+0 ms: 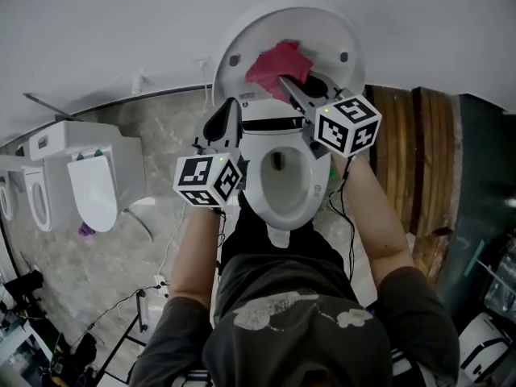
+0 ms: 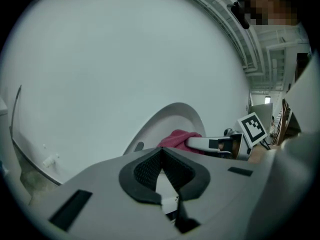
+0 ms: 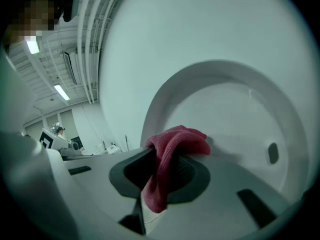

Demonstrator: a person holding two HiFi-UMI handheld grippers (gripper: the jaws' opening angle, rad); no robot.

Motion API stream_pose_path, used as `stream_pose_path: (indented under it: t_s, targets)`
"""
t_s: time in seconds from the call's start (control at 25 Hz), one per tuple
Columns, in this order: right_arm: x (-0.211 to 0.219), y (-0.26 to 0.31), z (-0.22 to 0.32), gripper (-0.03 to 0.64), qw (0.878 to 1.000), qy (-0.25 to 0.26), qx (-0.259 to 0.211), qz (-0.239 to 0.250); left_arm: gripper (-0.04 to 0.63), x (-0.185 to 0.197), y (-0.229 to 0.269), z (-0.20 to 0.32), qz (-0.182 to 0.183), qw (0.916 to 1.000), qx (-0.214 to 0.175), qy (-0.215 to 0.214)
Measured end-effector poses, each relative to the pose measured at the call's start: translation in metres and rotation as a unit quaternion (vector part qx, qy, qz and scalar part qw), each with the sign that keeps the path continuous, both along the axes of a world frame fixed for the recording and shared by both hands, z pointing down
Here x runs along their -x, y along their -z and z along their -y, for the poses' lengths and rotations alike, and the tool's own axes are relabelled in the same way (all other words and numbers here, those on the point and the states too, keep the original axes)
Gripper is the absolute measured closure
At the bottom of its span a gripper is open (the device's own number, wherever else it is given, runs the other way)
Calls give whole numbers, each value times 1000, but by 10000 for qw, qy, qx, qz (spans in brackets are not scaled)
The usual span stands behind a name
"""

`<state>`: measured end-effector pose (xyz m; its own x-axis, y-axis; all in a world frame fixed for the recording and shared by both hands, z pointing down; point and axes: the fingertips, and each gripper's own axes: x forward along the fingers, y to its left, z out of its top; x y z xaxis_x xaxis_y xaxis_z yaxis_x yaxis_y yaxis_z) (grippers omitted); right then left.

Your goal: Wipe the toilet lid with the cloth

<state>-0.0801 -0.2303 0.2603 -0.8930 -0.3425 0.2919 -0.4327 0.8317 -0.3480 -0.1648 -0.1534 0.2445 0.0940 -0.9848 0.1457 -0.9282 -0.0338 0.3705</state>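
The white toilet lid [image 1: 322, 35] stands raised against the wall, above the open bowl [image 1: 284, 185]. My right gripper [image 1: 284, 81] is shut on a pink cloth [image 1: 276, 65] and holds it against the lid's inner face, left of centre. In the right gripper view the cloth [image 3: 170, 159] is folded between the jaws, in front of the lid [image 3: 235, 114]. My left gripper [image 1: 229, 113] is shut with nothing in it, at the lid's lower left edge beside the seat hinge. The left gripper view shows its closed jaws [image 2: 161, 156], with the lid [image 2: 172, 119] and cloth [image 2: 177, 139] beyond.
A second white toilet [image 1: 89, 172] with its lid down stands at the left on the marble floor [image 1: 161, 127]. A wooden panel [image 1: 419, 147] runs along the right. Cables [image 1: 145, 297] lie on the floor at lower left. The person's body fills the bottom.
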Motion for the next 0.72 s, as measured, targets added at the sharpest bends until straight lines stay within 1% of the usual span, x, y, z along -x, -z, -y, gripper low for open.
stream_pose_path:
  t_s: [0.16, 0.28, 0.4, 0.56, 0.72]
  targets:
    - [36, 17, 8, 552, 9996, 117, -248, 8, 588, 14, 0, 2, -93, 9999, -49, -83]
    - [41, 23, 8, 552, 9992, 104, -374, -6, 588, 11, 0, -2, -131, 9998, -50, -171]
    - [49, 24, 15, 552, 9990, -87, -437, -34, 588, 16, -3, -3, -222, 9990, -25, -382]
    - [43, 27, 26, 552, 9981, -359, -490, 49, 588, 13, -9, -5, -367, 9972, -23, -656]
    - [27, 38, 44, 552, 9972, -530, -469, 261, 588, 11, -8, 3, -237, 9980, 18, -582]
